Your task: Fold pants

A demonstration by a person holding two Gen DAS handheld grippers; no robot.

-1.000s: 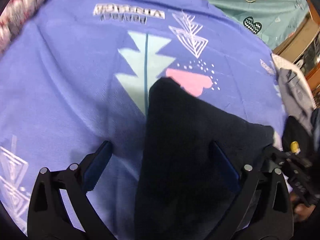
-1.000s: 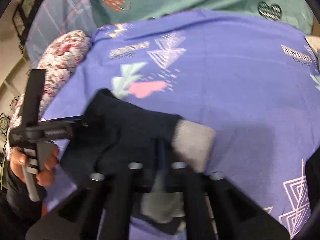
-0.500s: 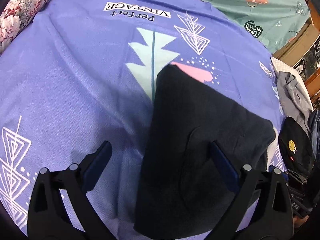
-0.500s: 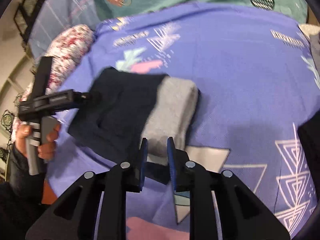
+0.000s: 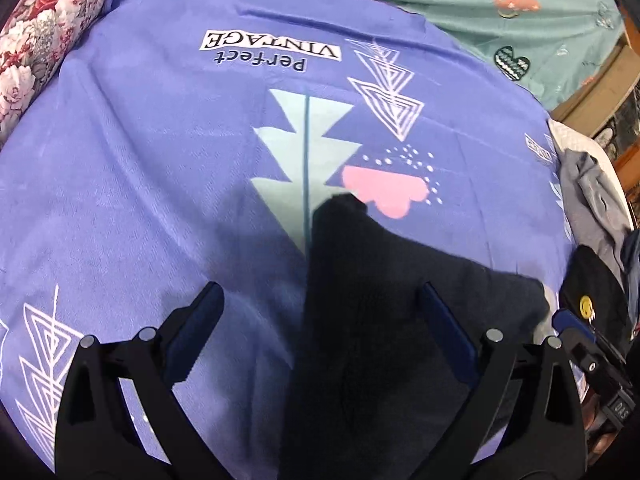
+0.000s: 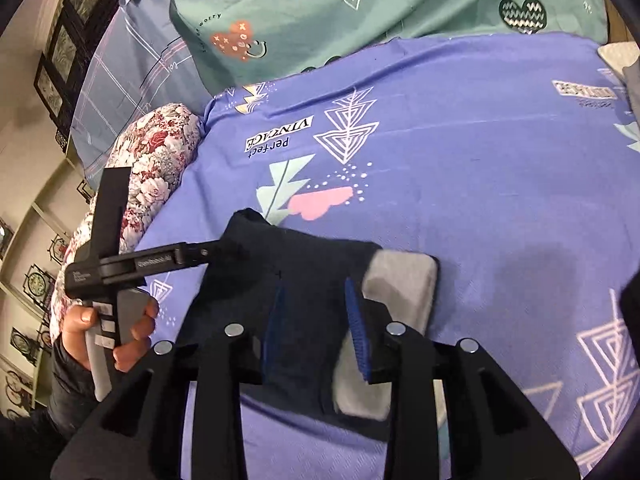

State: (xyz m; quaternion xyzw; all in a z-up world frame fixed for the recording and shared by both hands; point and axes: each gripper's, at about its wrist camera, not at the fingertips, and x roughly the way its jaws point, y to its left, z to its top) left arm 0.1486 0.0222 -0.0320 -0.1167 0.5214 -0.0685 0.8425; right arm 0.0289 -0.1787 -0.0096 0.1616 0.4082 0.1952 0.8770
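pants [image 6: 304, 300] folded on sheet [image 6: 480, 168] | right gripper [image 6: 316, 320] above, jaws just parting (gripping nothing) | left gripper [image 5: 320, 328] wide apart

My bed carries a purple printed sheet [image 6: 480, 168]; teal bedding [image 6: 360, 8] along its far edge; framed pictures [image 6: 60, 72] on cream wall.

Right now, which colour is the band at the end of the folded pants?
Grey band, on dark navy pants; the right wrist view shows it best.
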